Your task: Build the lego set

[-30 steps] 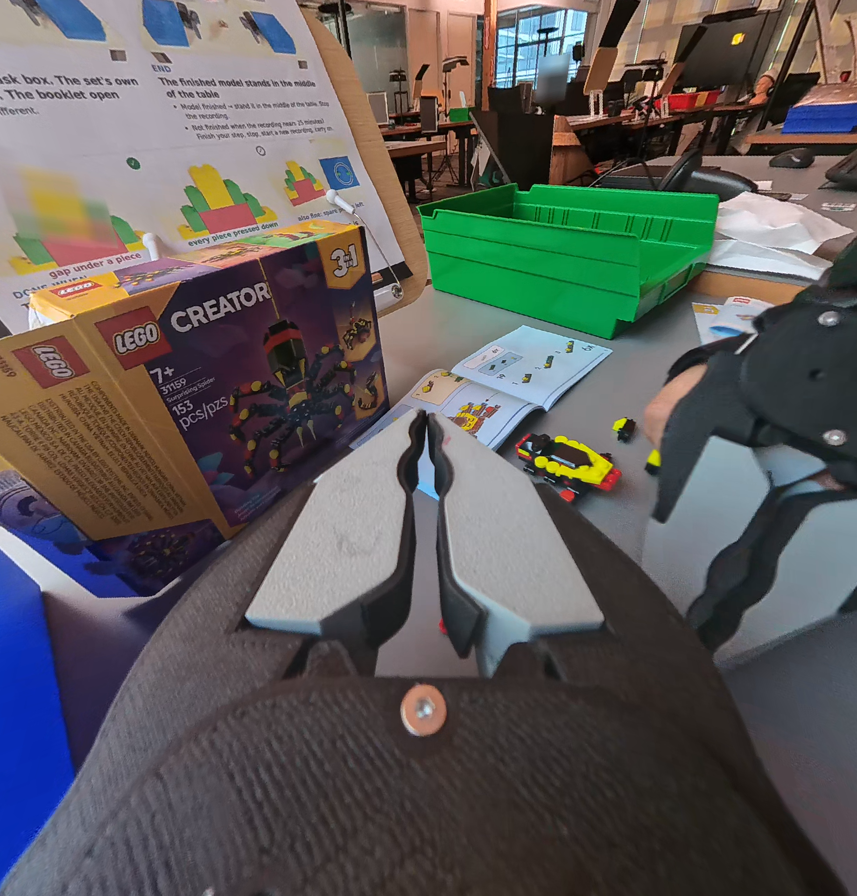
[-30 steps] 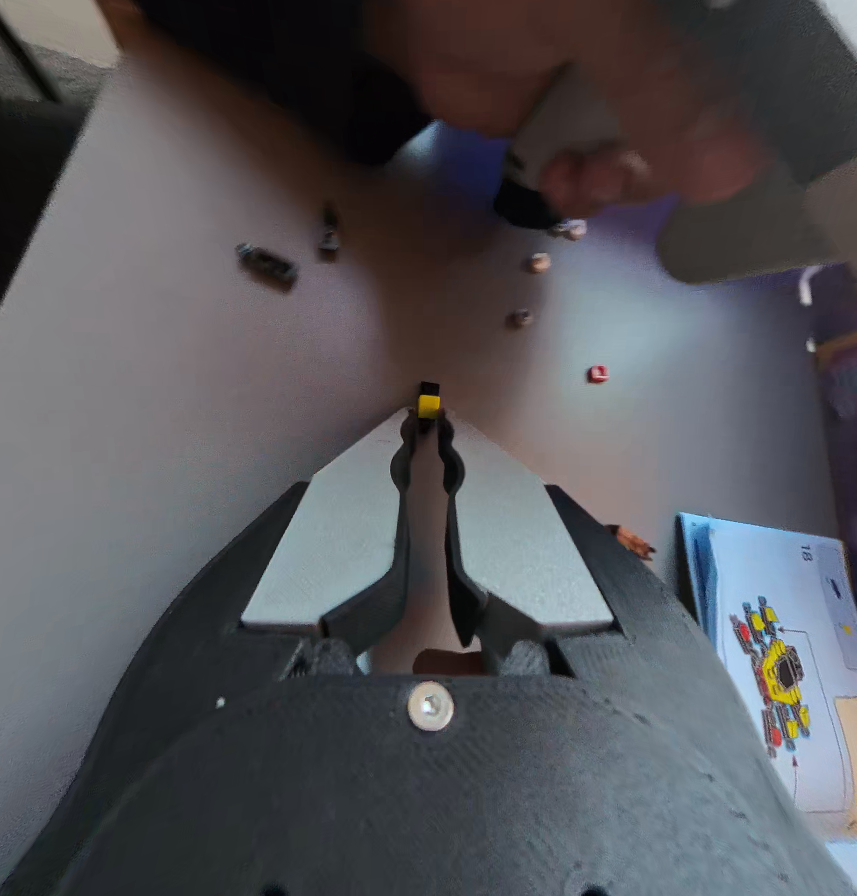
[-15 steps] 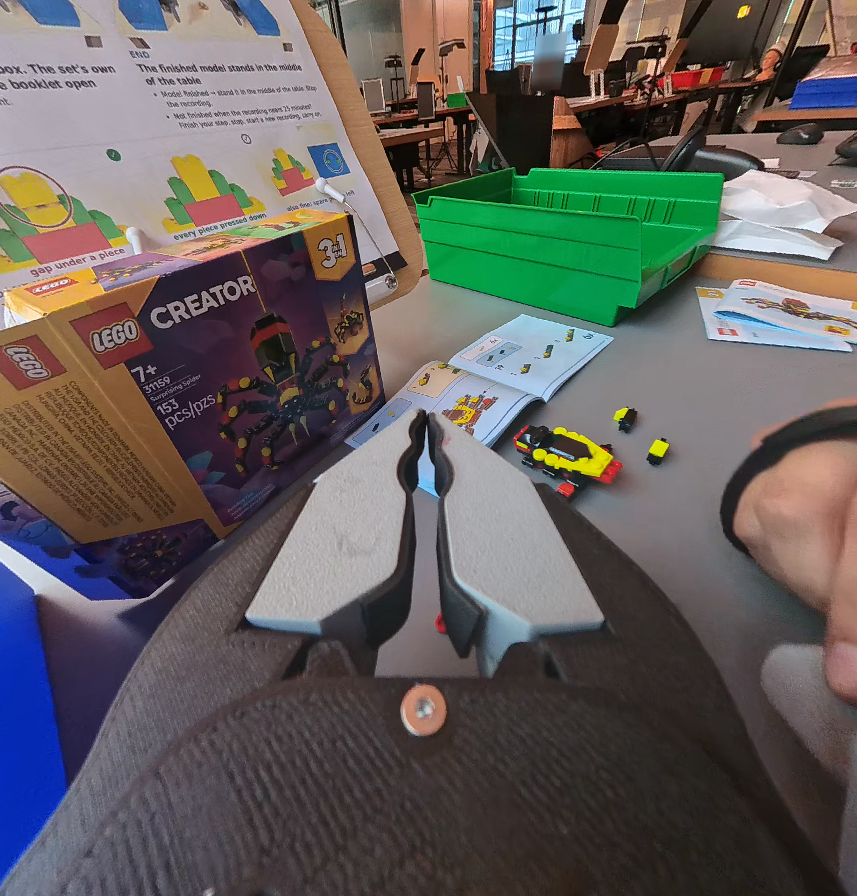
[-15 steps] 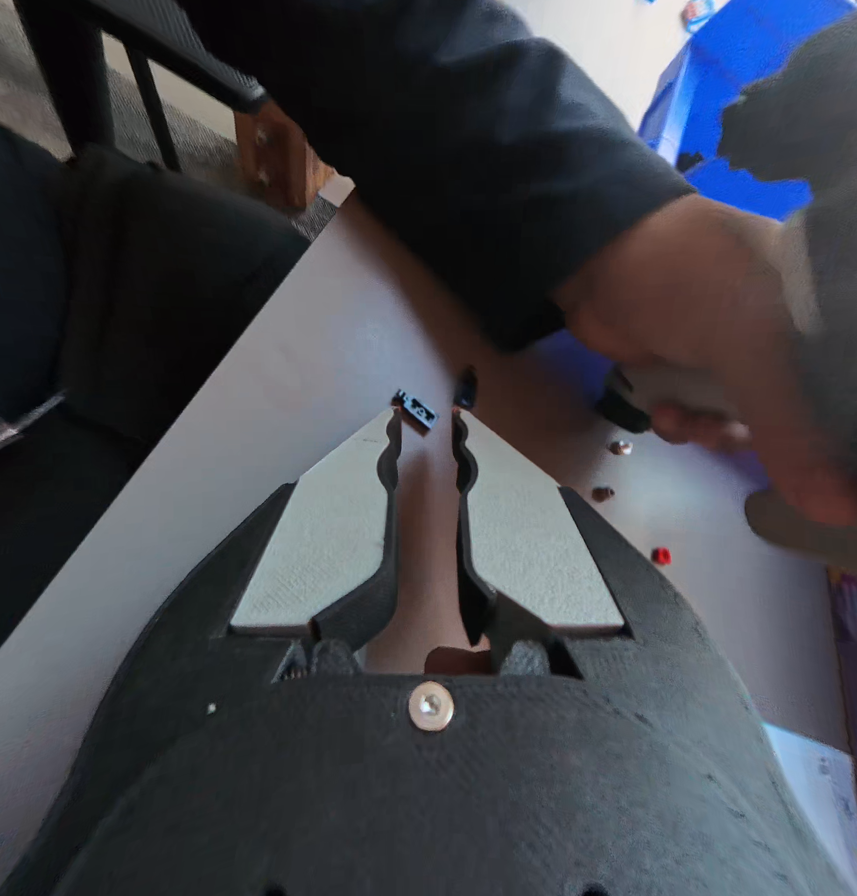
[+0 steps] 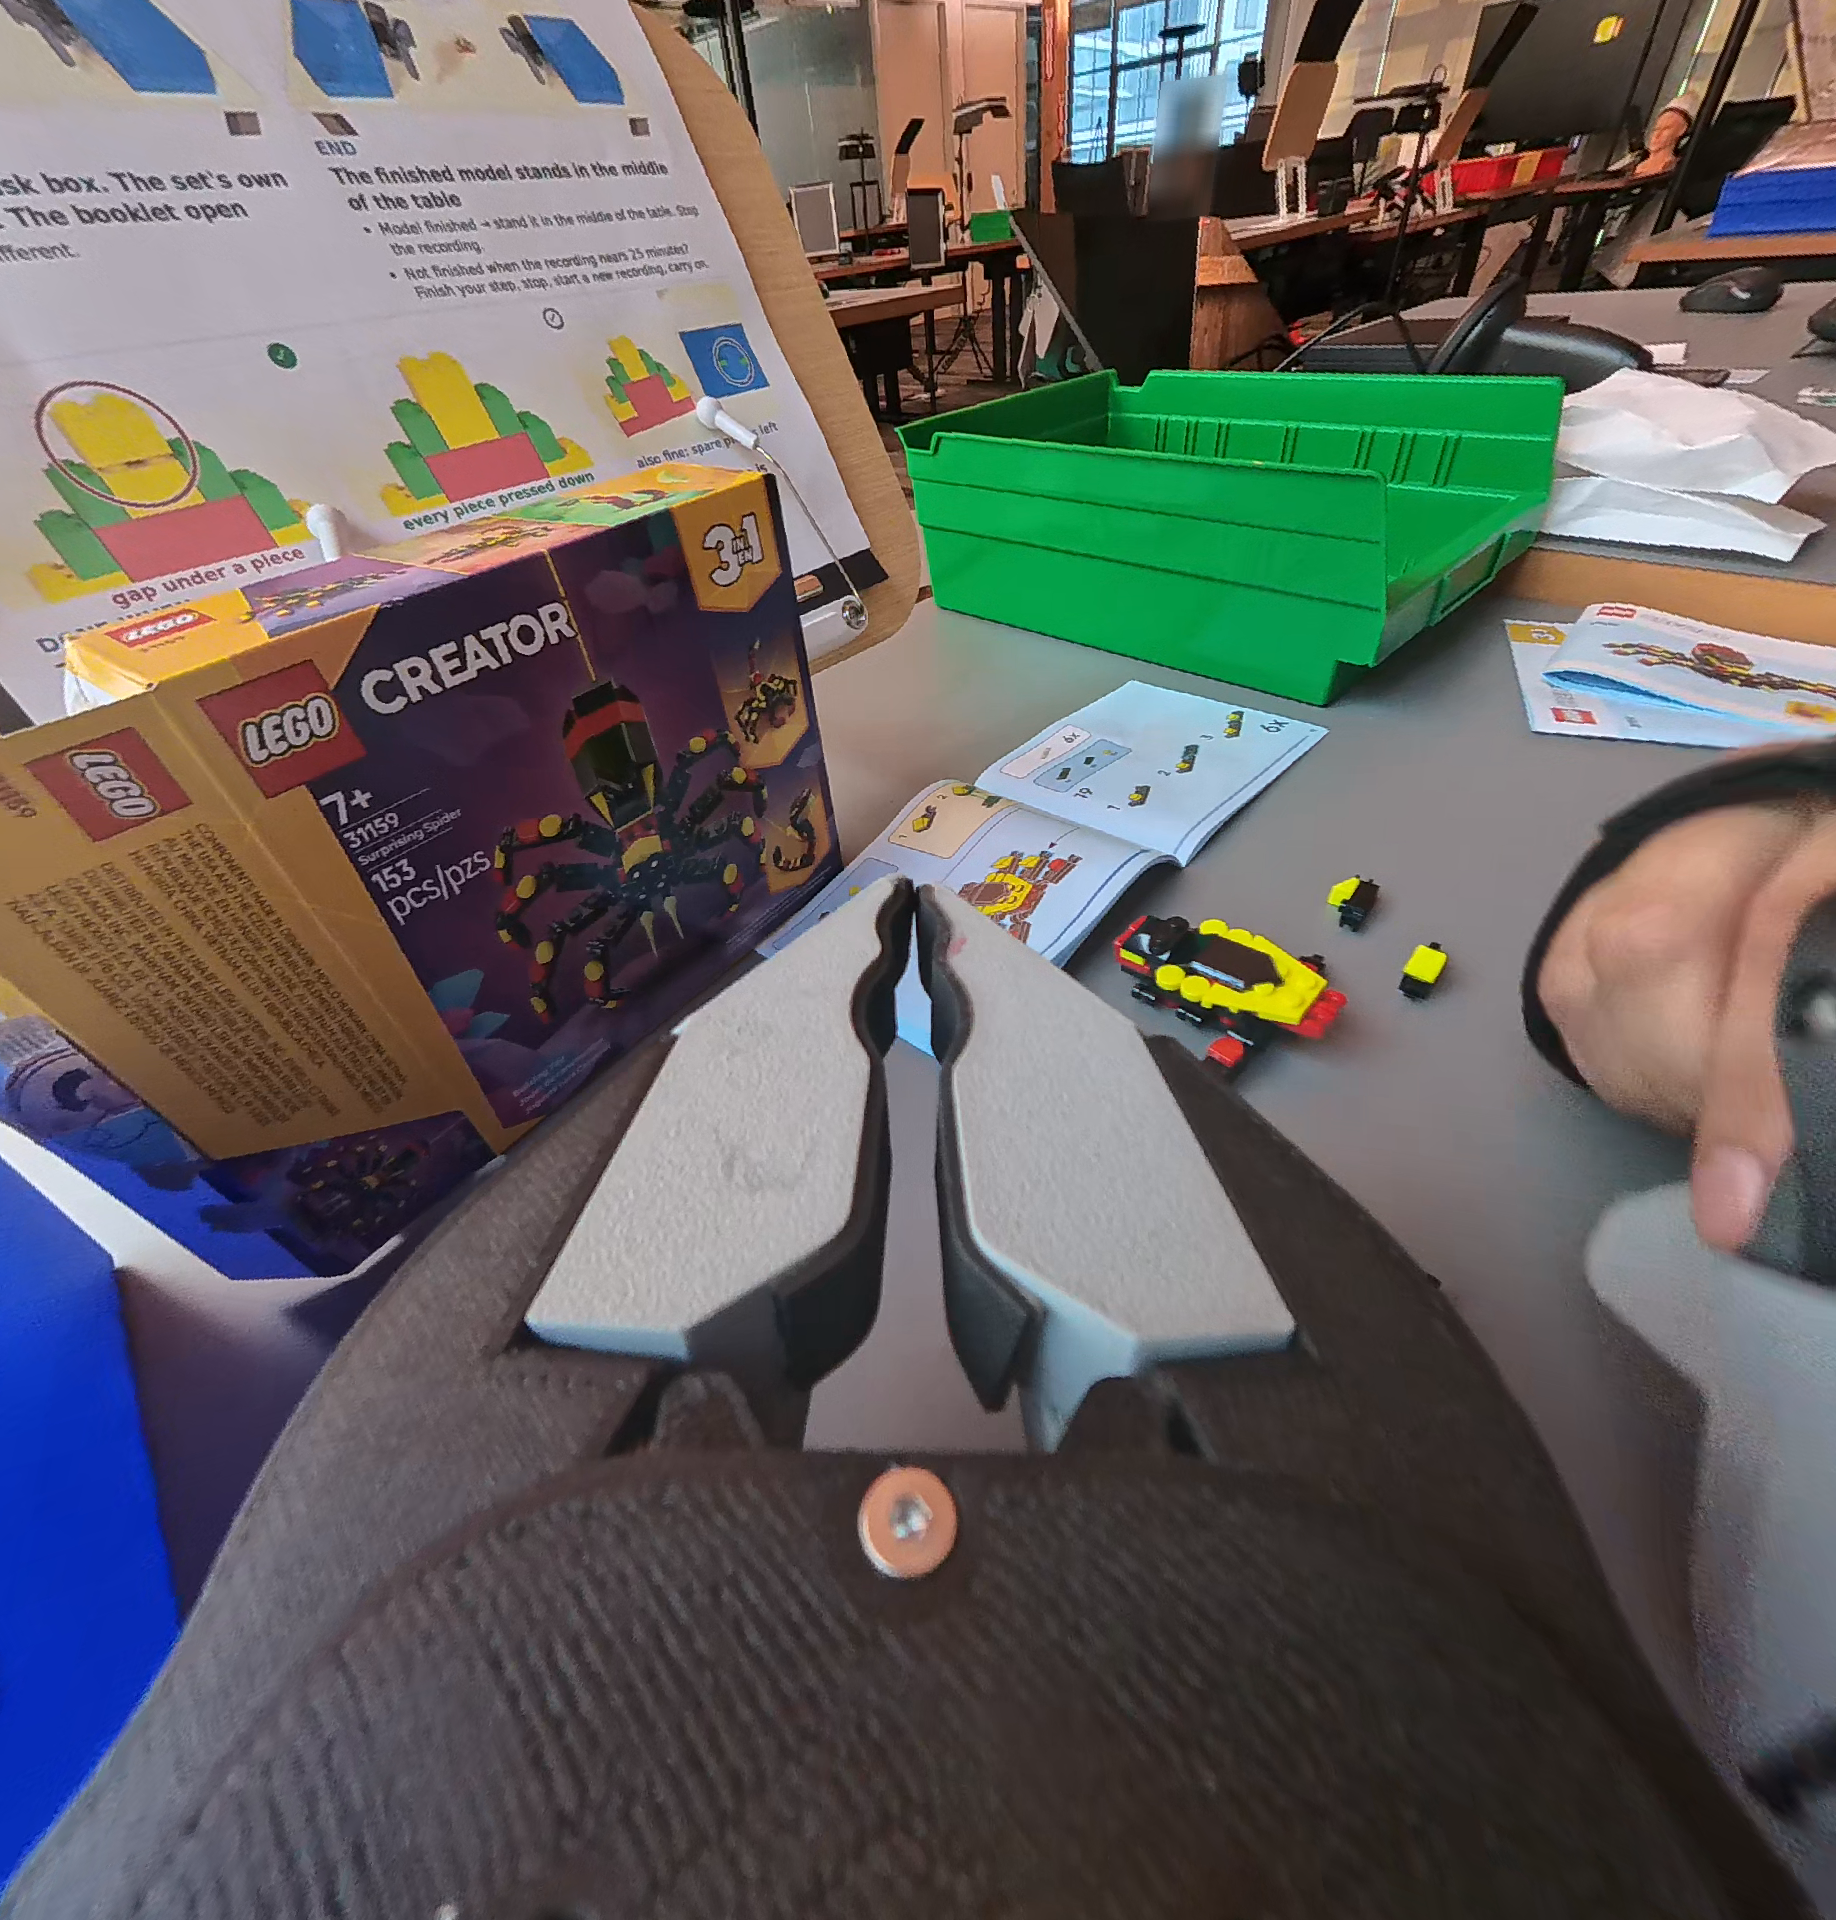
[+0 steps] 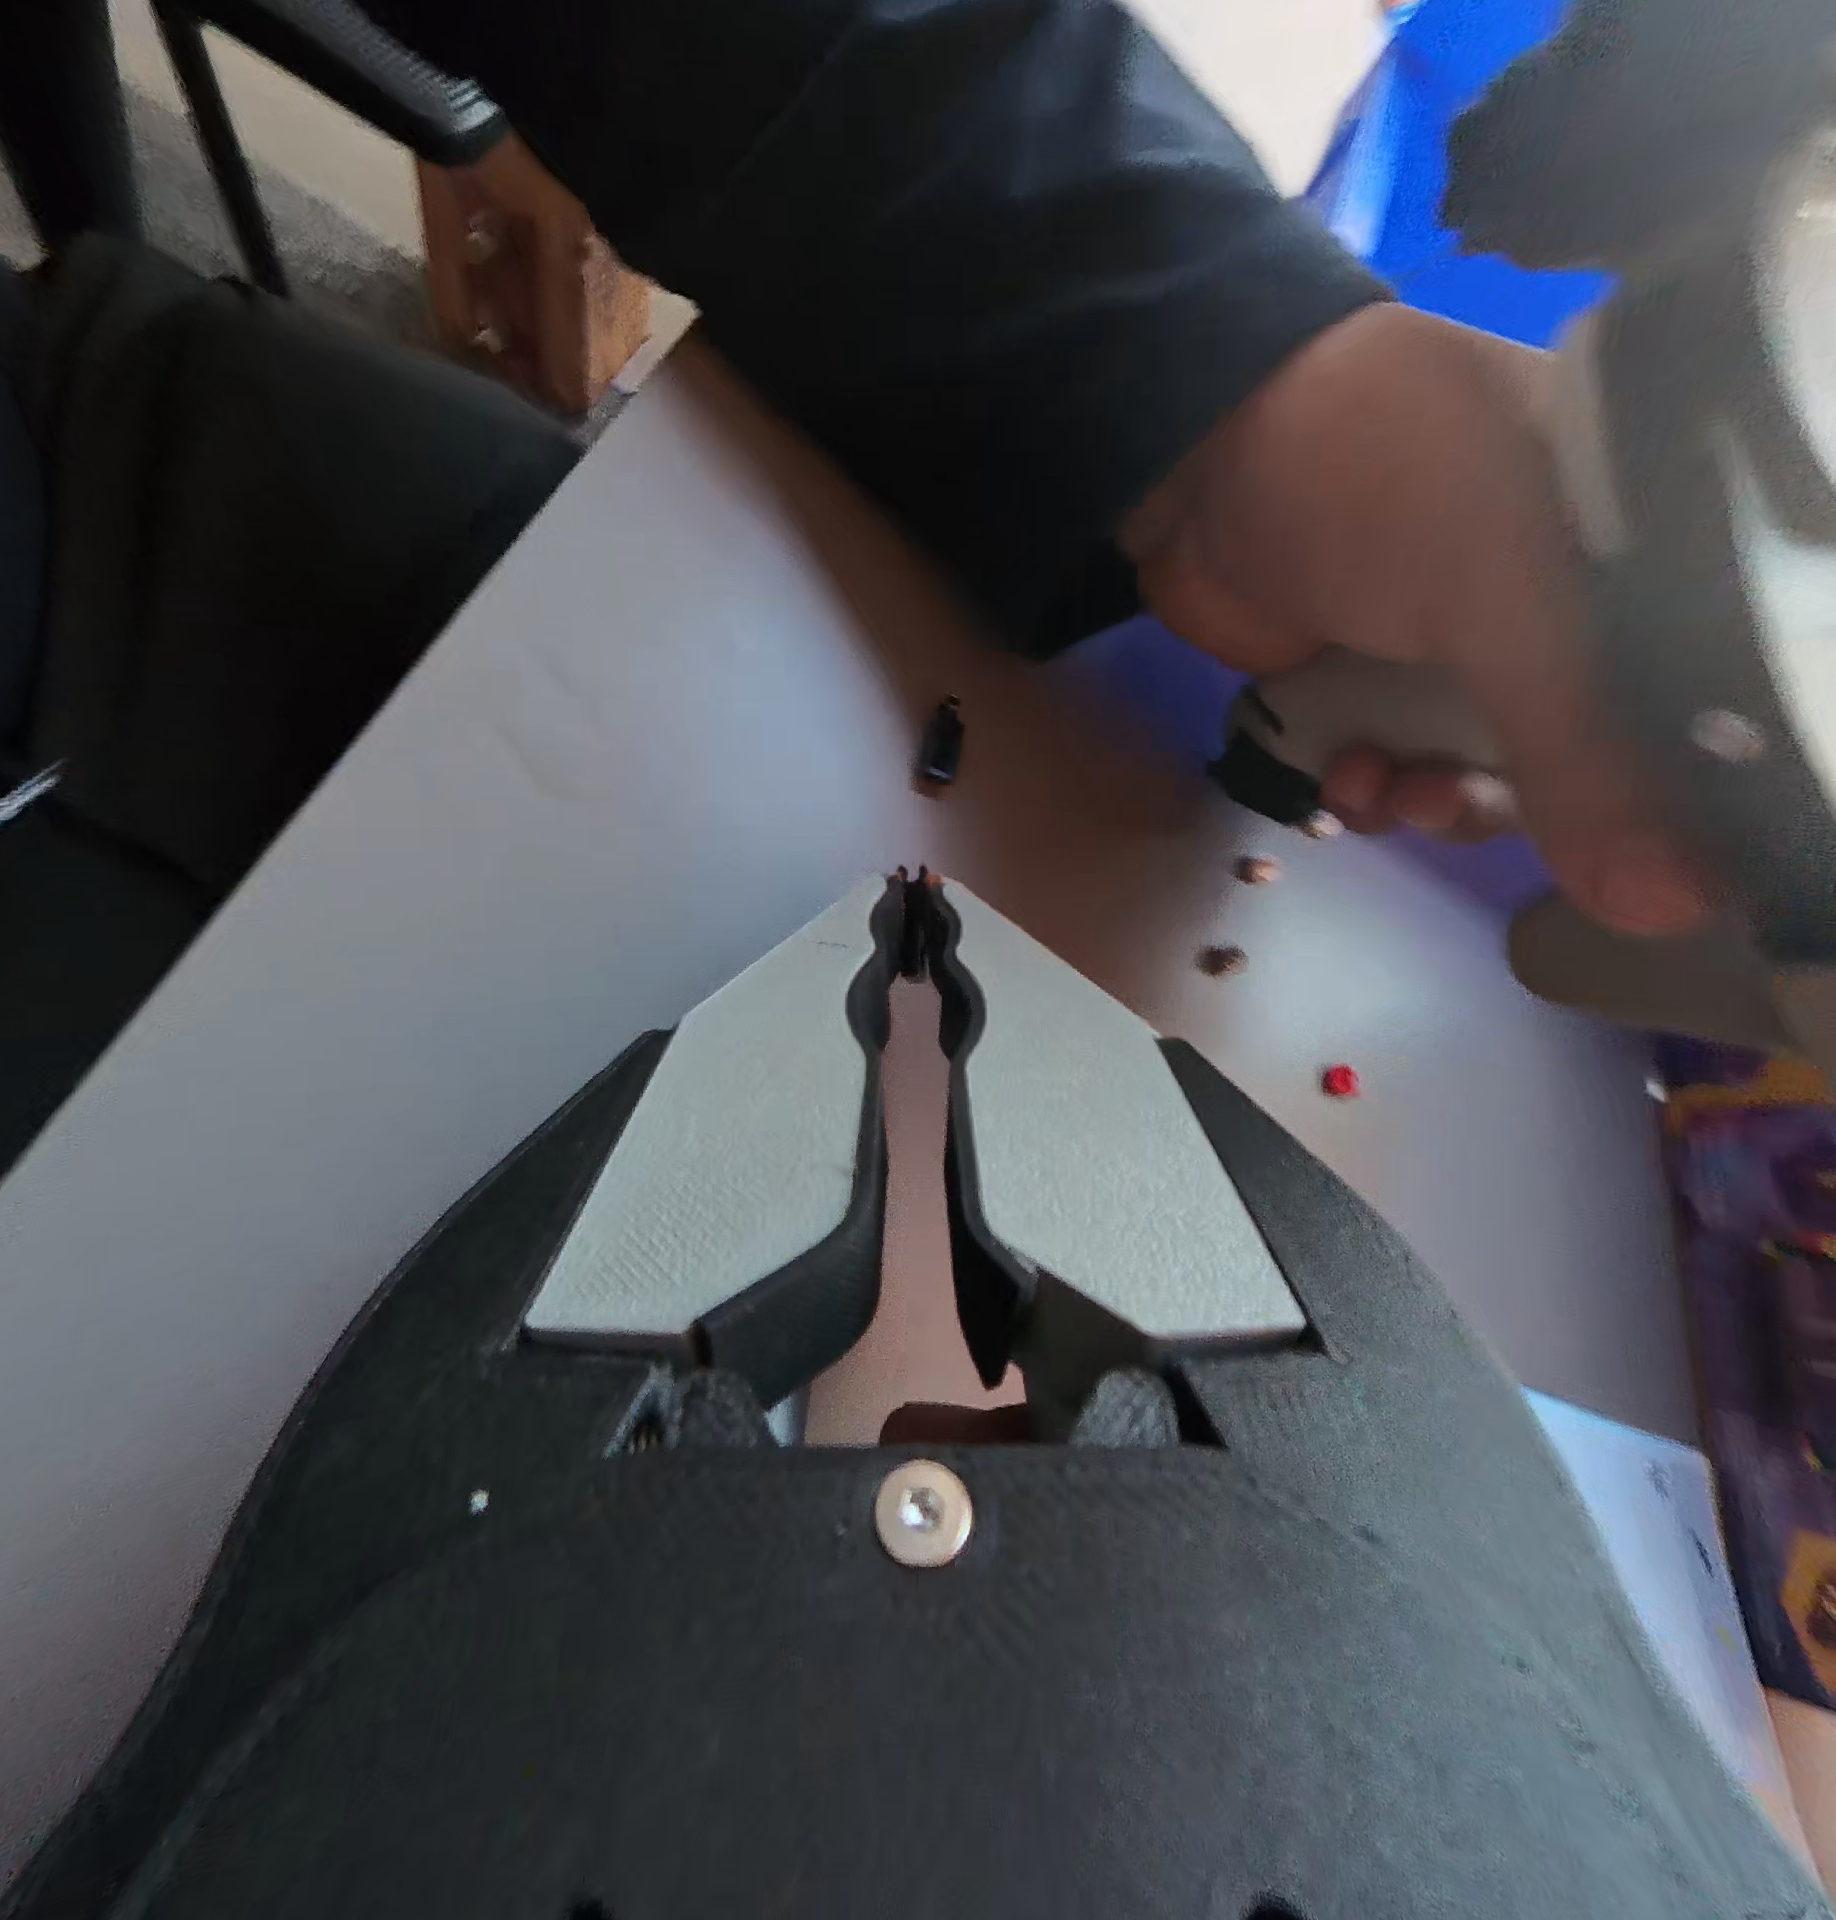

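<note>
Right hand-held gripper (image 6: 916, 883) now pinching small black piece (image 6: 912, 935) off table (image 6: 581, 727).

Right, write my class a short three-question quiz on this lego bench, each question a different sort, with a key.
1. True or false: the partly built model lies on the table next to the open booklet.
2. What is between the fingers of the right gripper? A) a small black piece B) a red stud C) nothing
3. Fill in: ___ loose yellow-and-black pieces lie on the table just past the model, towards the person's hand.

Key: 1 true. 2 A, the small black piece is pinched at the tips. 3 two.
</note>
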`<state>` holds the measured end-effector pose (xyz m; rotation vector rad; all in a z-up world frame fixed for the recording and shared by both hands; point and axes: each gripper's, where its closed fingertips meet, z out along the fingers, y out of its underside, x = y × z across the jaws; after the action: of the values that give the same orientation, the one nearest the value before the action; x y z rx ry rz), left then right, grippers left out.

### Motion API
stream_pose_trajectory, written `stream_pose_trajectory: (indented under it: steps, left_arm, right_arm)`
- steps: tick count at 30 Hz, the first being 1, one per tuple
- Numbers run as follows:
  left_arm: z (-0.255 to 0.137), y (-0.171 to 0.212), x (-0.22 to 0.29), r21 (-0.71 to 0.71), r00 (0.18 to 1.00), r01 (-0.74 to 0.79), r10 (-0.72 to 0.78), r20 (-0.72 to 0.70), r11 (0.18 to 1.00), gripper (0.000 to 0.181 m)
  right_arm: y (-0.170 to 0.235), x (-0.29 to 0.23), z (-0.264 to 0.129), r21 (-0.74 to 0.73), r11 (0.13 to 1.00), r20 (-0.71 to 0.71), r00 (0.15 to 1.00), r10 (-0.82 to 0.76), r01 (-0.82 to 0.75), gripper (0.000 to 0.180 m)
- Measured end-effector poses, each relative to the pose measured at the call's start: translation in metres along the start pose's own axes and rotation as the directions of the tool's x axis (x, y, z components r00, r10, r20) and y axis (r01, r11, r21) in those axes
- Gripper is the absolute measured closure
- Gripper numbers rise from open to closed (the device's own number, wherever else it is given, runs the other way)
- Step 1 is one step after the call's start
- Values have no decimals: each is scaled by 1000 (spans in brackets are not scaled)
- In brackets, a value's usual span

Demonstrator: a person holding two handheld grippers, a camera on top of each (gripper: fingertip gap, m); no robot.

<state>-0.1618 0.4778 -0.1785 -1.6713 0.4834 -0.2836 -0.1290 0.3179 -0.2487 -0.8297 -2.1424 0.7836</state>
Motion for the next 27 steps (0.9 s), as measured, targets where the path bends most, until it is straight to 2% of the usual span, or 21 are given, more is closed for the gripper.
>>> stream_pose_trajectory:
  steps: [1, 3, 6, 9, 11, 14, 17, 22, 27]
  left_arm:
    - [0, 0, 0, 2, 1000, 2, -2, -1, 1000, 181]
    - [-1, -2, 0, 11, 1000, 5, -5, -5, 1000, 181]
    - [-2, -5, 5, 26, 999, 2, -1, -32, 1000, 181]
    - [-1, -5, 16, 27, 997, -29, 31, -75, 999, 181]
    - [1, -1, 24, 13, 992, -82, 83, -92, 997, 181]
    - [3, 0, 34, 21, 980, -173, 174, -92, 985, 181]
    - [1, -5, 45, 68, 961, -254, 260, -100, 965, 181]
    - [-4, -15, 64, 146, 933, -313, 333, -137, 938, 181]
    - [-6, -17, 63, 153, 929, -333, 351, -119, 931, 181]
  right_arm:
    - [1, 12, -9, 18, 1000, -46, 999, 19, -19, 178]
    - [0, 41, -33, 82, 994, -165, 982, 87, -74, 178]
    - [-5, 92, -84, 272, 951, -371, 896, 243, -145, 178]
    - [-11, 115, -126, 488, 852, -388, 828, 406, -189, 179]
    - [-11, 122, -141, 573, 793, -367, 799, 476, -209, 179]
    - [-12, 125, -145, 634, 738, -320, 789, 524, -233, 179]
    - [-14, 122, -136, 646, 718, -269, 803, 532, -260, 179]
    - [-13, 114, -111, 591, 750, -231, 829, 510, -297, 179]
    - [-14, 111, -105, 571, 767, -225, 842, 490, -294, 179]
